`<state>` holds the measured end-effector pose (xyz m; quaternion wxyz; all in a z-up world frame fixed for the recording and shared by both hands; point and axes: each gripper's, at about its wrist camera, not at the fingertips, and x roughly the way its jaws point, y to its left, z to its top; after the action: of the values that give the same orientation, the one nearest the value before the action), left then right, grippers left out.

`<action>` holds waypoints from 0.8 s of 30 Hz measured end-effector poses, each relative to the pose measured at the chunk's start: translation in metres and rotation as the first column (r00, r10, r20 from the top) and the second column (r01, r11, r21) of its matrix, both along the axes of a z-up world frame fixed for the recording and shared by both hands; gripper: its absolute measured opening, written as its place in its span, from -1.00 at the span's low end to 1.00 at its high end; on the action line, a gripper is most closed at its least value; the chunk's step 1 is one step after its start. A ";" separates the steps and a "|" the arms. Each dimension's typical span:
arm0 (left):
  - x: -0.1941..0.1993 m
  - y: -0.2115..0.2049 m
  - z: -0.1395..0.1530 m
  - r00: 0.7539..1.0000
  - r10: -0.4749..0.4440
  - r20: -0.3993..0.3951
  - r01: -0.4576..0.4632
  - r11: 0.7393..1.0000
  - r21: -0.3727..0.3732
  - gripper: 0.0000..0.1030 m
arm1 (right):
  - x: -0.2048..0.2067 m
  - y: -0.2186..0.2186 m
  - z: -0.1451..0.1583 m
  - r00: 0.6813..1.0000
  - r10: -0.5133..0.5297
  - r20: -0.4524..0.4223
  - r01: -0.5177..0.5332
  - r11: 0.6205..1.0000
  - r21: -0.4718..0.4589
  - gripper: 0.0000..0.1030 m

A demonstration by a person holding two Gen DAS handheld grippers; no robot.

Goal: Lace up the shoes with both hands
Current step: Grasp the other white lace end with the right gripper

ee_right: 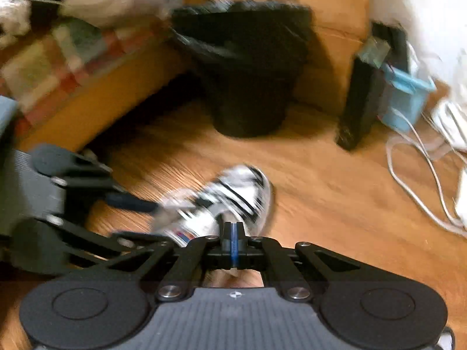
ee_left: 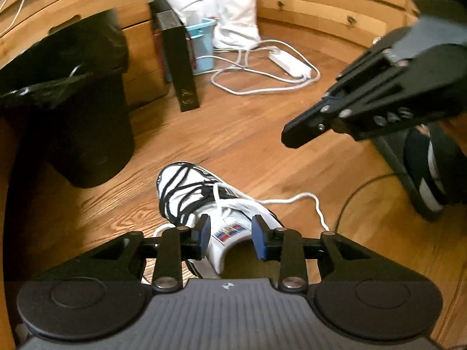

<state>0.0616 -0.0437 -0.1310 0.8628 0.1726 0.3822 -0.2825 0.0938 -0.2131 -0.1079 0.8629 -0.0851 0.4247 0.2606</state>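
Observation:
A white sneaker with black stripes [ee_left: 186,192] lies on the wooden floor [ee_left: 248,134], toe pointing away. Its white lace [ee_left: 306,196] trails off to the right across the boards. My left gripper [ee_left: 232,237] hovers over the shoe's tongue and collar with its blue pads [ee_left: 204,236] apart, and nothing is pressed between them. My right gripper [ee_left: 292,137] hangs above and to the right of the shoe, jaws together. In the blurred right wrist view its pads [ee_right: 233,242] meet with no lace showing between them, just above the sneaker [ee_right: 227,198]. The left gripper [ee_right: 140,218] reaches in from the left.
A black bin with a liner [ee_left: 87,116] stands left of the shoe. Behind it are a tall black box [ee_left: 181,67], a blue tub [ee_left: 204,43], a white power strip with cables [ee_left: 289,62] and wooden drawers [ee_left: 321,5]. A dark striped shoe [ee_left: 426,169] and a black cable [ee_left: 350,198] lie right.

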 end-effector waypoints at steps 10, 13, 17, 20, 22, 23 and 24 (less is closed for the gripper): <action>0.006 0.025 -0.012 0.993 0.114 -0.018 -0.115 0.989 -0.089 -0.13 | -0.018 -0.037 -0.095 0.963 -0.216 -0.159 0.205 0.975 -0.085 -0.78; 0.010 0.034 -0.013 0.988 0.154 -0.034 -0.157 0.980 -0.124 -0.12 | -0.020 -0.038 -0.113 0.946 -0.271 -0.180 0.261 0.962 -0.076 -0.77; 0.015 0.043 -0.015 0.981 0.189 -0.044 -0.194 0.969 -0.153 -0.12 | -0.020 -0.036 -0.123 0.930 -0.323 -0.176 0.317 0.946 -0.065 -0.77; 0.016 0.047 -0.016 0.976 0.211 -0.046 -0.216 0.961 -0.175 -0.12 | -0.016 -0.032 -0.127 0.931 -0.324 -0.168 0.316 0.946 -0.070 -0.70; 0.017 0.048 -0.016 0.975 0.216 -0.050 -0.222 0.958 -0.182 -0.12 | -0.014 -0.029 -0.129 0.932 -0.328 -0.152 0.315 0.943 -0.104 -0.69; 0.017 0.048 -0.016 0.975 0.216 -0.051 -0.222 0.958 -0.184 -0.12 | -0.014 -0.028 -0.130 0.931 -0.336 -0.141 0.321 0.939 -0.121 -0.69; 0.017 0.048 -0.016 0.975 0.216 -0.051 -0.222 0.957 -0.186 -0.12 | -0.015 -0.030 -0.132 0.929 -0.338 -0.154 0.323 0.940 -0.112 -0.69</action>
<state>0.0786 0.0044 -0.1471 0.8954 0.0416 0.3831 -0.2231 0.0790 -0.2429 -0.2395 0.8504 -0.0260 0.5160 0.0996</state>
